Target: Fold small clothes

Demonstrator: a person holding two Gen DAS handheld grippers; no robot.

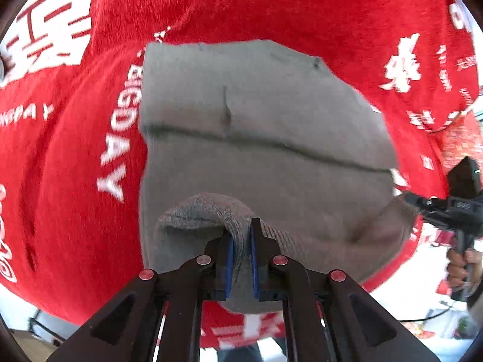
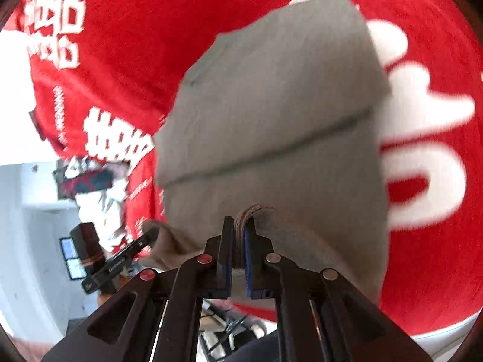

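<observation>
A small grey knitted garment (image 1: 256, 126) hangs lifted over a red cloth with white lettering (image 1: 75, 150). My left gripper (image 1: 241, 226) is shut on a bunched near corner of it, its blue pads pressing the knit. My right gripper (image 2: 240, 220) is shut on the other near edge of the grey garment (image 2: 271, 114), where a brown-striped hem sticks up between the pads. A dark seam line runs across the garment in both views. The right gripper (image 1: 422, 200) also shows at the right edge of the left wrist view, and the left gripper (image 2: 148, 238) at the lower left of the right wrist view.
The red cloth (image 2: 437, 241) covers the whole work surface under the garment. A heap of patterned clothes (image 2: 93, 187) lies past the cloth's edge at the left of the right wrist view. A hand (image 1: 462, 265) grips the right tool's handle. White floor shows beyond the cloth.
</observation>
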